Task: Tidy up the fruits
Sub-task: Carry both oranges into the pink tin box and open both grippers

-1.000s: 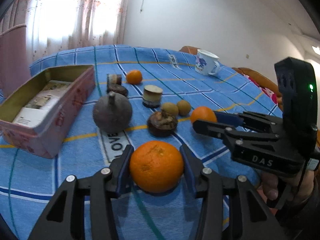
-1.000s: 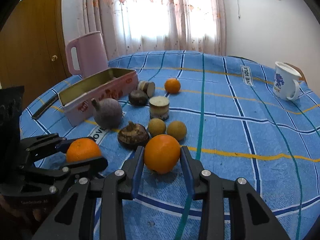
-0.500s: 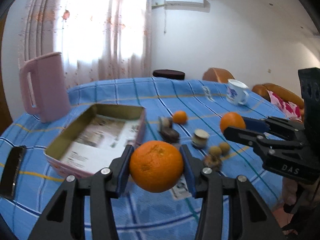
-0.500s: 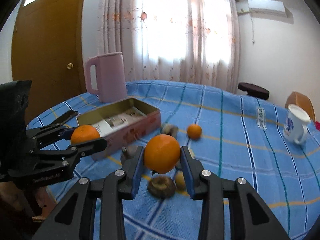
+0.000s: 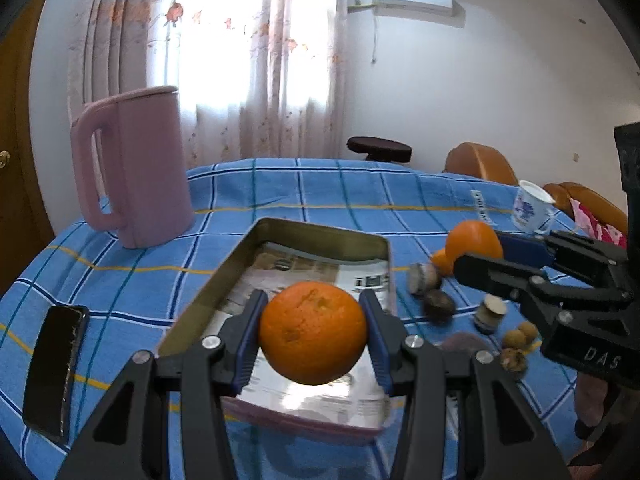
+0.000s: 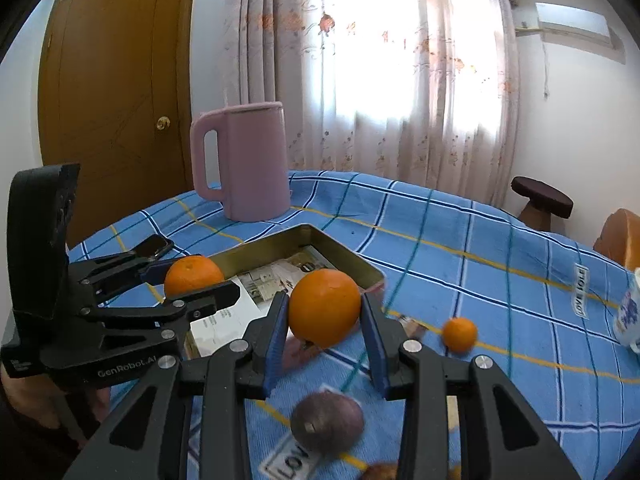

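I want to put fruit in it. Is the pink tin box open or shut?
Open. The pink tin box has no lid on it, and you can see its gold inside walls and the printed paper lying on its bottom.

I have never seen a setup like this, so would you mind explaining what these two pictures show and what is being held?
A person holds a two-finger tool in each hand, each with a camera looking along its fingers. One picture is from the left hand-held gripper, the other from the right hand-held gripper. Each grips an orange: the left orange and the right orange, above an open tin. On the blue tablecloth stand a pink jug, a mug, a phone and more fruit.
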`<state>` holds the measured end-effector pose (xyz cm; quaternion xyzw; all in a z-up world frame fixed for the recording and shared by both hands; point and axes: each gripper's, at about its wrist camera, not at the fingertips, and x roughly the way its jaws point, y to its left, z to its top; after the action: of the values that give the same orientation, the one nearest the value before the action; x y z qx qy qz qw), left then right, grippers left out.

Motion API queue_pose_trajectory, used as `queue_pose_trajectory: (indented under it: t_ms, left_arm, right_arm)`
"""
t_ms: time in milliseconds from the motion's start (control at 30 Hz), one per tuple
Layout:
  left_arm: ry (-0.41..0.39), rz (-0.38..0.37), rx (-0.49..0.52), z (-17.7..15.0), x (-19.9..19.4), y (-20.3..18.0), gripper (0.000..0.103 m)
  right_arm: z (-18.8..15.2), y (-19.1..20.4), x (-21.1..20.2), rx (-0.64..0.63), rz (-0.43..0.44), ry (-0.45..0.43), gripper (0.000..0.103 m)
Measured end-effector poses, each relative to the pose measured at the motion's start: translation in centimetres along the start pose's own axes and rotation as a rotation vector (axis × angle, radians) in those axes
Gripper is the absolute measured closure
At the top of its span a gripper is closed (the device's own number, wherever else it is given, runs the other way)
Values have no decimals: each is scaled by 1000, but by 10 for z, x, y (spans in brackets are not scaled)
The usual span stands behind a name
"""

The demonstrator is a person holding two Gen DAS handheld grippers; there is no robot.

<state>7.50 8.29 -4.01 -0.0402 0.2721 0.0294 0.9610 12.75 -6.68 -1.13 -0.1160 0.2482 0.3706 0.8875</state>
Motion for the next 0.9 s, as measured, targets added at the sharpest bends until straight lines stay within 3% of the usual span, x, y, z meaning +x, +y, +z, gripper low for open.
queue_pose_trajectory:
  t_ms: [367, 900]
  left_arm:
    - [61, 29, -21, 4, 25, 21, 54]
    - [130, 58, -19, 3, 45, 32, 54]
  right_arm:
    - [4, 14, 50, -14, 14, 88, 65]
    - [-4, 32, 75, -72, 23, 174, 65]
